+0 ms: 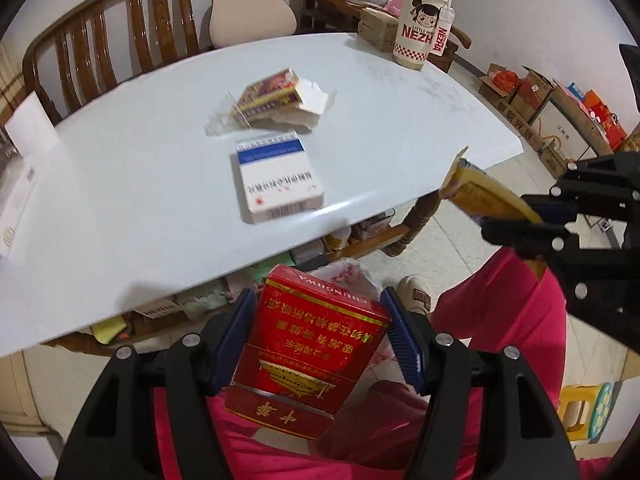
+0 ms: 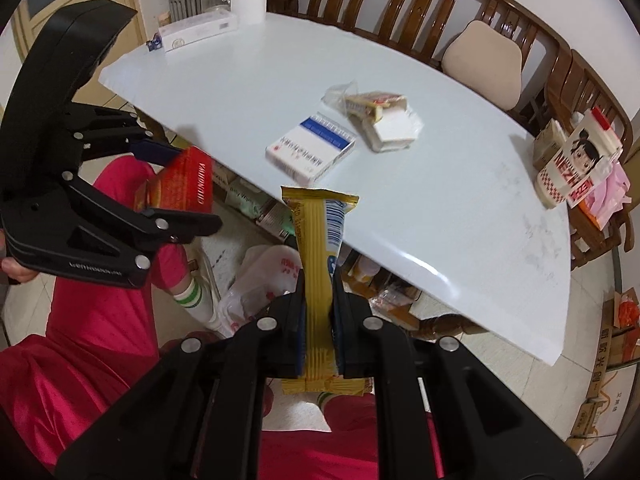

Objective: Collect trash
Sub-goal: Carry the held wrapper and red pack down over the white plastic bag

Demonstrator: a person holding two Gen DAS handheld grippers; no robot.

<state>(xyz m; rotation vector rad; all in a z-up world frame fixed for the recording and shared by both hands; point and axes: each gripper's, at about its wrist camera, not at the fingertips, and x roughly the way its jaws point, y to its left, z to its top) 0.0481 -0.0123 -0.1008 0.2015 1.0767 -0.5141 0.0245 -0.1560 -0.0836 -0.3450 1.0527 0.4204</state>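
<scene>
The red cigarette pack [image 1: 308, 344] sits between the blue pads of the left tool [image 1: 320, 332], gripped across its width, its top end pointing away from the camera and out past the near edge of the bench [image 1: 140, 184]. In the right wrist view the same pack [image 2: 184, 184] shows at the left, pinched in that tool [image 2: 180, 184] over a lap in bright pink cloth [image 2: 80, 340]. The yellow snack wrapper [image 2: 320, 280] stands upright in the right tool [image 2: 320, 336], whose jaws are pressed tight on the wrapper's lower part — its crimped top end reaches up to the bench edge, its bottom end sticks out below the pads. From the left wrist view the wrapper [image 1: 480, 196] juts out of the right tool [image 1: 516, 224] at the right side.

On the bench lie a white and blue box [image 1: 276, 180], flat and near the front edge, and just behind it a torn packet with clear film and white paper [image 1: 276, 100]. A tall white cup with red print [image 1: 416, 24] stands at the far corner. Below the bench edge, on the floor between the person's feet, lies a white plastic bag with red print [image 2: 260, 280] — a shoe and a green-striped sock [image 2: 196, 296] beside it.
</scene>
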